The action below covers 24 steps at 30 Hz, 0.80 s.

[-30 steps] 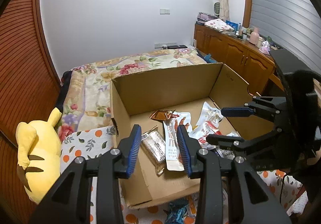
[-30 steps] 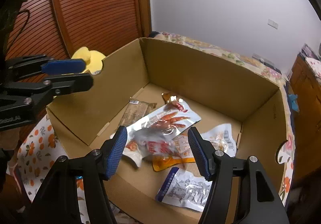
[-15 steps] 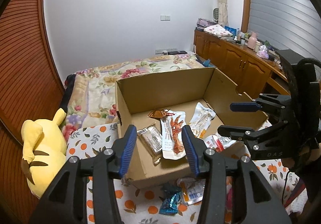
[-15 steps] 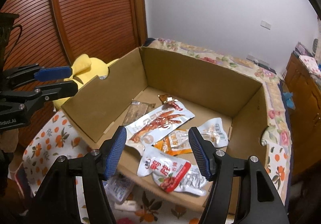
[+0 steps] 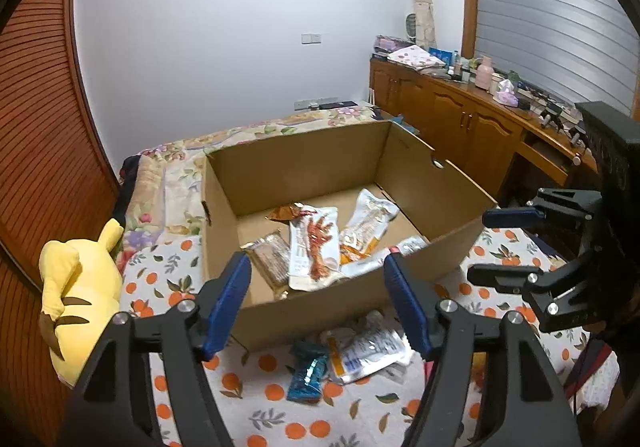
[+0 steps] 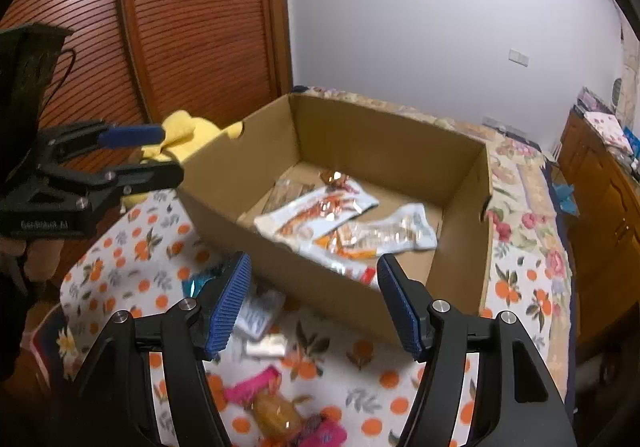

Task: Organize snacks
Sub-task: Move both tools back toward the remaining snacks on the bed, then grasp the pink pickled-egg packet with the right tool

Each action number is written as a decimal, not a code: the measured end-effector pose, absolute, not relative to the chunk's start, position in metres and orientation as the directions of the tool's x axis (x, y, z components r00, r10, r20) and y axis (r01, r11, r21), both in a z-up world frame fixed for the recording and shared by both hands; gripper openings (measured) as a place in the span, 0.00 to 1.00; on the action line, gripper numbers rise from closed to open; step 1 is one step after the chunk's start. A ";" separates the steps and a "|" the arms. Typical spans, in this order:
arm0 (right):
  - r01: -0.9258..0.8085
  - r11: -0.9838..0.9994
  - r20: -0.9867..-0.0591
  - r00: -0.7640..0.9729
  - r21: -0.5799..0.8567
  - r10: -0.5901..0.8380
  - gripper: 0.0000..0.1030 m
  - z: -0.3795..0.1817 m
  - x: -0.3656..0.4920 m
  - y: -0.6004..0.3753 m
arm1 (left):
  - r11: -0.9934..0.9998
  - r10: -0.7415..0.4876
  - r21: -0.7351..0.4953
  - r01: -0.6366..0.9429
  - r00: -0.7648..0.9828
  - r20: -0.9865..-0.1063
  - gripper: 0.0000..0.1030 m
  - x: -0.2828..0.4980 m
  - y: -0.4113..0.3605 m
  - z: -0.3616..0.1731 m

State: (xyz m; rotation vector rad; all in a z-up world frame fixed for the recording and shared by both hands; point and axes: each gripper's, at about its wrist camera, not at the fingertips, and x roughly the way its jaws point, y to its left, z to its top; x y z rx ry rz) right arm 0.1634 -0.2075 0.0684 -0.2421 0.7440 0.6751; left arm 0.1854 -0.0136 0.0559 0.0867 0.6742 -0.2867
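An open cardboard box (image 5: pixel 424 187) (image 6: pixel 224 183) stands on an orange-patterned cloth and holds several snack packets, among them a white chicken-feet packet (image 5: pixel 314 243) (image 6: pixel 316 211). Loose snacks lie in front of the box: a blue packet (image 5: pixel 306 369), a white packet (image 5: pixel 366 351) (image 6: pixel 256 313), a pink packet (image 6: pixel 250 389) and an orange one (image 6: pixel 276 413). My left gripper (image 5: pixel 318 303) is open and empty, above the box's near wall; it also shows in the right wrist view (image 6: pixel 140 153). My right gripper (image 6: pixel 312 303) is open and empty, above the near wall; it also shows in the left wrist view (image 5: pixel 490 243).
A yellow plush toy (image 5: pixel 78 295) (image 6: pixel 180 135) lies left of the box. A floral bed (image 5: pixel 172 183) lies behind the box. A wooden cabinet (image 5: pixel 460 119) with clutter stands at the right. A slatted wooden door (image 6: pixel 192 19) is at the left.
Both grippers have pulled back and up from inside the box to above the cloth in front of it. The right gripper let a red-and-white packet drop into the box. Both stay open.
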 end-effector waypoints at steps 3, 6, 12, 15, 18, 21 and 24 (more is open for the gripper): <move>-0.646 0.763 -0.705 0.526 0.033 0.476 0.65 0.061 0.153 -0.214 | 0.953 -0.244 -0.018 0.302 0.734 -0.634 0.67 0.178 -0.019 0.049; -0.650 0.759 -0.725 0.504 0.039 0.469 0.65 0.048 0.142 -0.220 | 0.948 -0.257 -0.024 0.318 0.720 -0.645 0.67 0.172 -0.025 0.040; -0.664 0.745 -0.770 0.441 0.066 0.461 0.65 0.016 0.126 -0.227 | 0.940 -0.268 -0.028 0.339 0.689 -0.673 0.67 0.163 -0.035 0.015; -0.674 0.735 -0.795 0.402 0.078 0.454 0.65 -0.003 0.119 -0.226 | 0.939 -0.276 -0.045 0.341 0.671 -0.688 0.67 0.161 -0.036 0.004; -0.684 0.724 -0.814 0.370 0.087 0.447 0.65 -0.018 0.114 -0.223 | 0.941 -0.263 -0.034 0.337 0.665 -0.699 0.67 0.158 -0.035 -0.003; -0.702 0.707 -0.827 0.344 0.088 0.445 0.65 -0.028 0.110 -0.221 | 0.942 -0.260 -0.036 0.334 0.657 -0.708 0.67 0.155 -0.031 -0.008; -0.709 0.700 -0.837 0.330 0.086 0.437 0.65 -0.033 0.108 -0.217 | 0.943 -0.258 -0.039 0.331 0.650 -0.715 0.67 0.155 -0.028 -0.015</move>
